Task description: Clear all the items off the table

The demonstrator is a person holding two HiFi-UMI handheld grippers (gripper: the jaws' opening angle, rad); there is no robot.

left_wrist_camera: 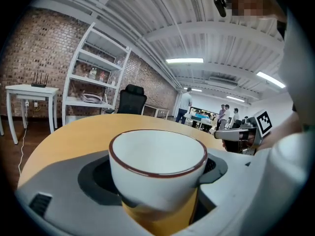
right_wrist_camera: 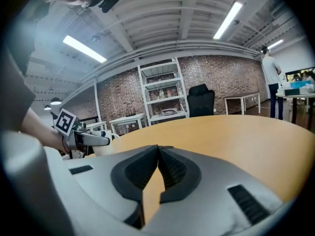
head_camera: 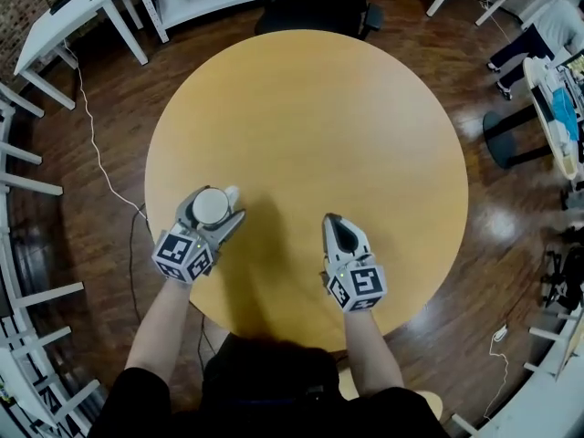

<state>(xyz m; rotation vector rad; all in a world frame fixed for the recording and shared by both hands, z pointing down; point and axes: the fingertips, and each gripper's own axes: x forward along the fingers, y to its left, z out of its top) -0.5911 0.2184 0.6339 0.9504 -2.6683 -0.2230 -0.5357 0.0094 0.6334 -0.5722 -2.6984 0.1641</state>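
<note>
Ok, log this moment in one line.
left gripper: shut on white cup, over table near left | right gripper: shut, empty, over table near right

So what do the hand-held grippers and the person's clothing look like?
The left hand-held gripper and the right hand-held gripper have light grey moulded bodies with black ribbed pads. Each carries a white cube with black square markers. The person wears a dark top.

Round light-wood table (head_camera: 310, 108), smooth matte top, standing on dark plank floor (head_camera: 73, 231)
</note>
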